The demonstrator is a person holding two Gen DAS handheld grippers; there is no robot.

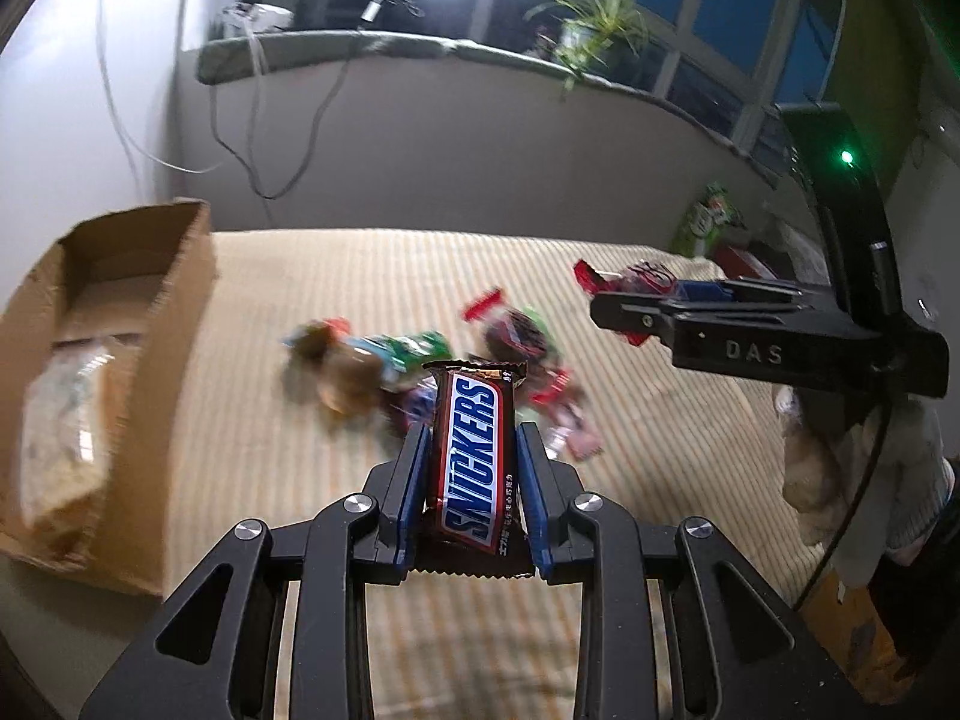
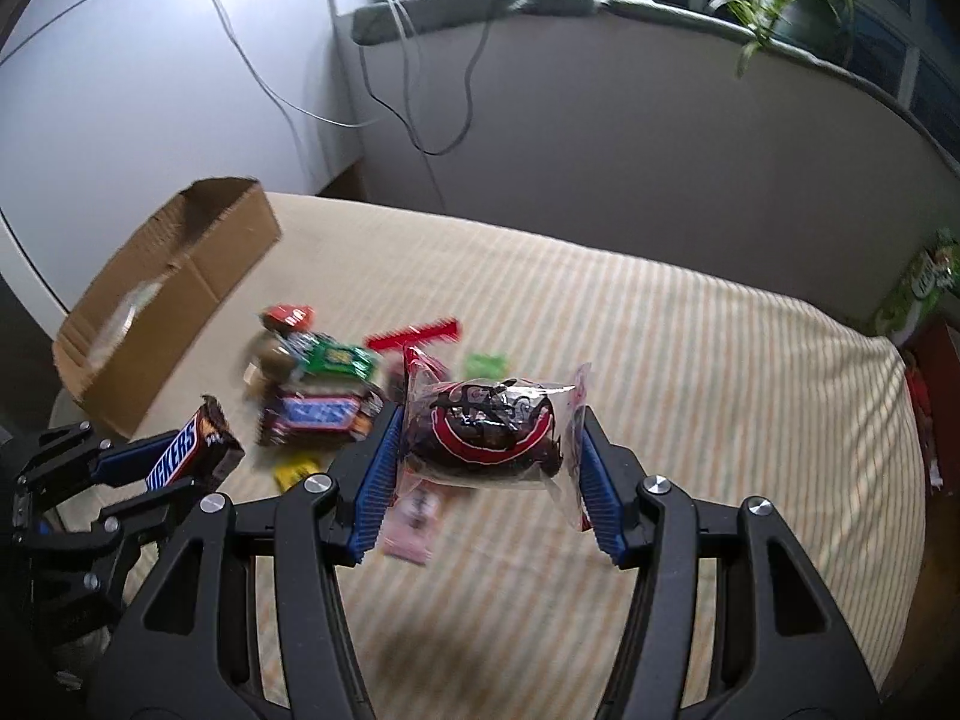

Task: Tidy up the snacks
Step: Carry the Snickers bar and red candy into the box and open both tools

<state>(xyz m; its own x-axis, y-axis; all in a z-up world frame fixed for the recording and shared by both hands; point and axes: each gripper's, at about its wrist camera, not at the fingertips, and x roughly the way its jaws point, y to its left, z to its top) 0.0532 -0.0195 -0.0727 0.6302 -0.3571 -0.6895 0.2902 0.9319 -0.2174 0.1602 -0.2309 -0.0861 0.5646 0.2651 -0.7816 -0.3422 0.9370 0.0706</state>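
1. The left hand-held gripper was clamped on a Snickers bar, lifted clear of the bed; presumably bound for the cardboard box.
2. The right hand-held gripper pinched a clear-wrapped chocolate cake by its sides; other snacks lay piled beside the box.

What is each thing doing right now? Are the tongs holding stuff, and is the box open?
Left tongs: shut on the Snickers bar, lifted off the bed.
Right tongs: shut on the clear-wrapped dark cake, lifted.
Cardboard box: open, a pale bag inside.
Snack pile: loose on the striped bedcover.
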